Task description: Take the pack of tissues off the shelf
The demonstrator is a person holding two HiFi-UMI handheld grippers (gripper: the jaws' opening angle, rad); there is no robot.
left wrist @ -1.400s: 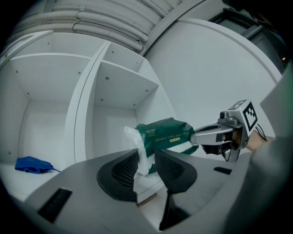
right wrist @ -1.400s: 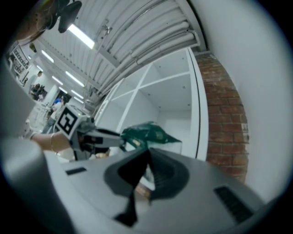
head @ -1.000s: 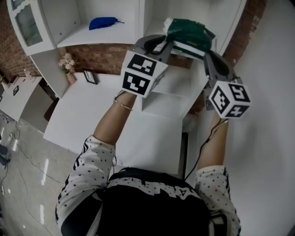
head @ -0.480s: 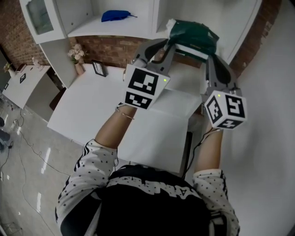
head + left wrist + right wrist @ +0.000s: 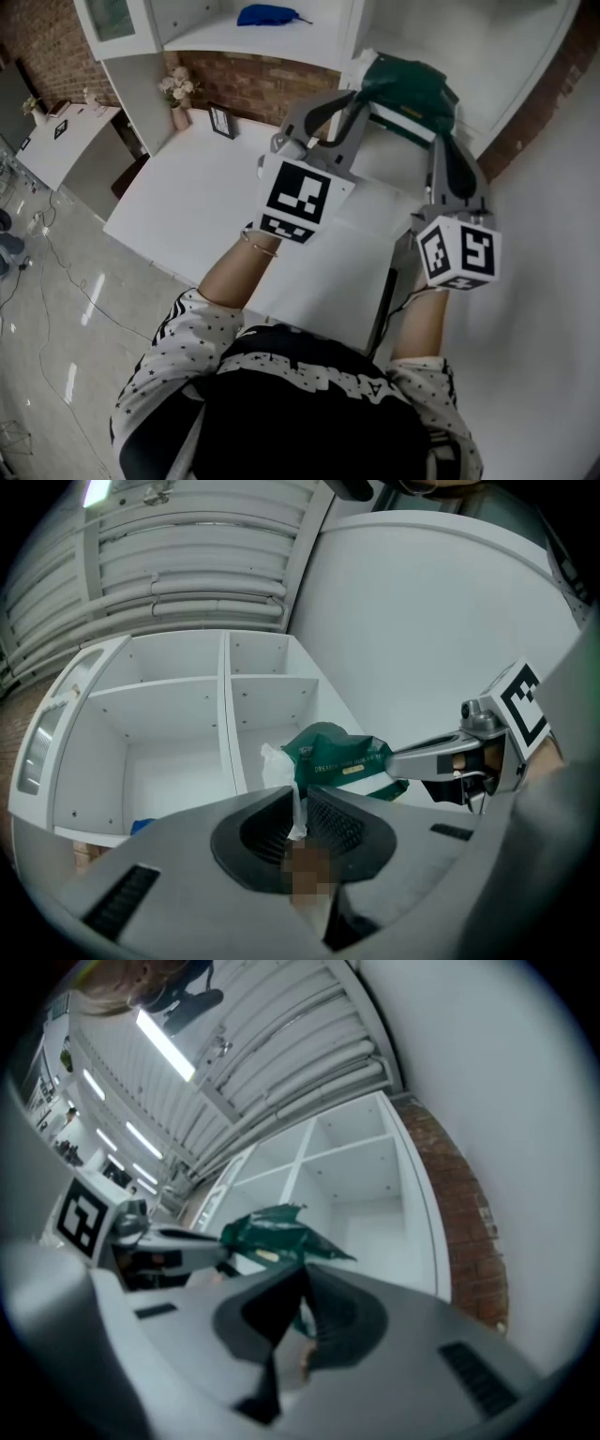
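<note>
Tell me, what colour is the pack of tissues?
The pack of tissues is dark green, with a white end. It shows best in the left gripper view.

Kinda looks like a staged home room in a studio: white shelf unit point(image 5: 281, 39) on a brick wall point(image 5: 267, 86), flower vase point(image 5: 178, 105) and photo frame point(image 5: 222, 121) on the desk point(image 5: 187, 211), cables point(image 5: 45, 281) across the tiled floor point(image 5: 56, 384).

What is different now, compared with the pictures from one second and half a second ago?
Both grippers have drawn the pack of tissues away from the shelf, toward the person. The jaws of the left gripper have just been closing on its white end. Unchanged: the right gripper stays shut on its green edge; the blue thing lies on the shelf.
</note>
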